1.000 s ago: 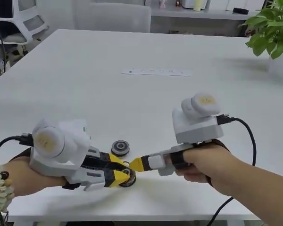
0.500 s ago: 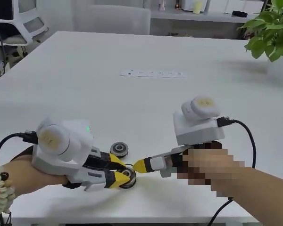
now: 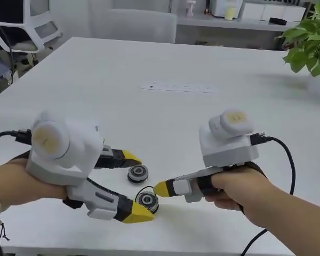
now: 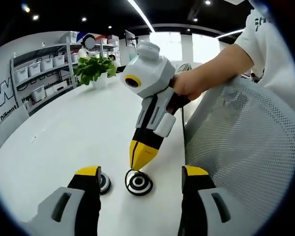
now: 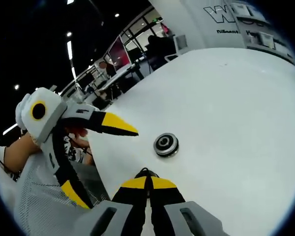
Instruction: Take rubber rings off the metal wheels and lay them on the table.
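Note:
A small metal wheel (image 3: pixel 148 200) lies on the white table (image 3: pixel 165 117) near its front edge, between the wide-apart jaws of my left gripper (image 3: pixel 146 188), which is open. My right gripper (image 3: pixel 158 188) is shut, its yellow tips at the wheel's top edge, pinching a thin black rubber ring (image 3: pixel 142 190) that loops up off the wheel. In the left gripper view the wheel (image 4: pixel 138 183) sits under the right gripper's tip (image 4: pixel 140 158). A second wheel (image 3: pixel 137 173) lies just behind. The right gripper view shows that wheel (image 5: pixel 166 144) beyond the pinched ring (image 5: pixel 145 171).
A flat white strip (image 3: pixel 180 87) lies mid-table. A green plant (image 3: pixel 309 37) stands at the far right, and chairs (image 3: pixel 133 24) line the far edge. A black cable (image 3: pixel 288 160) trails from the right gripper. The table's front edge runs just below the wheels.
My left gripper, shut on the near wheel before, has opened and its jaws now stand apart around it. The right gripper stays shut at the wheel's edge.

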